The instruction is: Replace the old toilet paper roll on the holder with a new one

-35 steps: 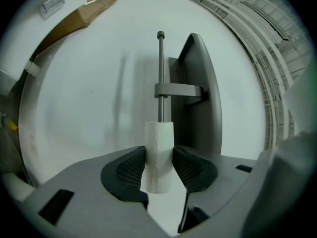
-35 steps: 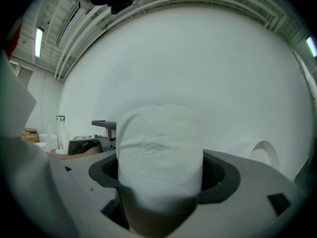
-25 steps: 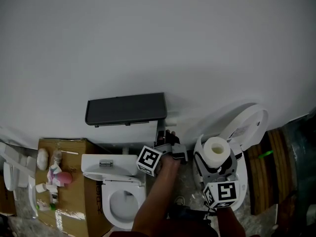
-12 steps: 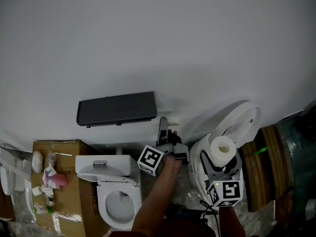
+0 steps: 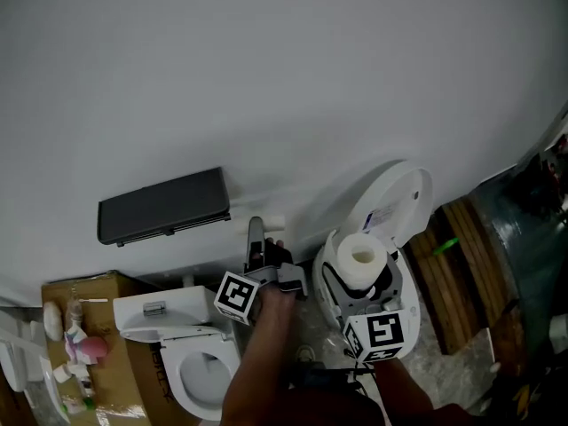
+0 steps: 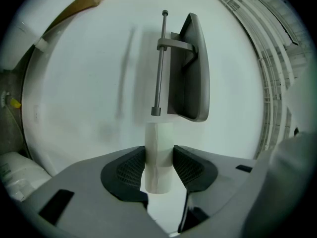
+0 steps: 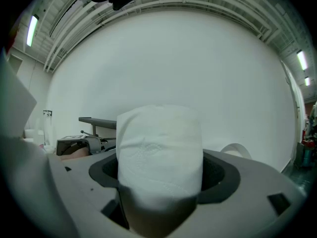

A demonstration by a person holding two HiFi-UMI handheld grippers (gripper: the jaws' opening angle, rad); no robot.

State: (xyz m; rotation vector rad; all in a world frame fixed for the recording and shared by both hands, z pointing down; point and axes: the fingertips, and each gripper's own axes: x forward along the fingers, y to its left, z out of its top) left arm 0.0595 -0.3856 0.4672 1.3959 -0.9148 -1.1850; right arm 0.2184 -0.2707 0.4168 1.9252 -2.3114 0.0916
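My right gripper (image 7: 161, 180) has its jaws wide, clamped on a full white toilet paper roll (image 7: 161, 143), which stands upright near me on the right. To its left, my left gripper (image 6: 158, 165) pinches a slim, bare whitish cardboard tube (image 6: 158, 143) between narrower jaws. Just beyond the tube's far end is the tip of the holder's thin grey metal rod (image 6: 158, 63), bracketed to a dark grey plate (image 6: 194, 68) on the white wall (image 6: 89, 83).
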